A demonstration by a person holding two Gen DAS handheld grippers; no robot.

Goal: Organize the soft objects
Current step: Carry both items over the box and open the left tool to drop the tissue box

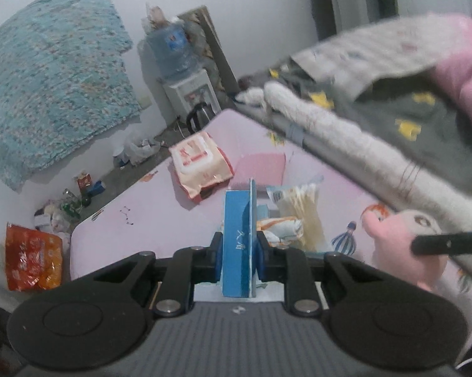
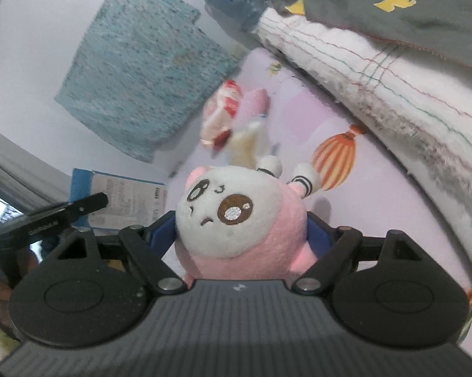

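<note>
My left gripper (image 1: 238,251) is shut on a thin blue box (image 1: 238,238), held upright above the pink table (image 1: 141,213). The same box shows at the left of the right wrist view (image 2: 119,201). My right gripper (image 2: 242,229) is shut on a pink and white plush toy (image 2: 236,216), held above the table (image 2: 377,188). The plush also shows at the right of the left wrist view (image 1: 399,238). On the table lie a red and white wet-wipe pack (image 1: 201,163), a bag of cotton swabs (image 1: 302,207) and a small orange and white packet (image 1: 280,226).
A bed with a white quilt (image 1: 346,138) and a grey blanket (image 1: 418,116) borders the table on the right. A water dispenser (image 1: 185,72), a kettle (image 1: 199,116), floor litter and an orange bag (image 1: 31,257) lie beyond the table. A teal cloth (image 1: 47,72) hangs on the wall.
</note>
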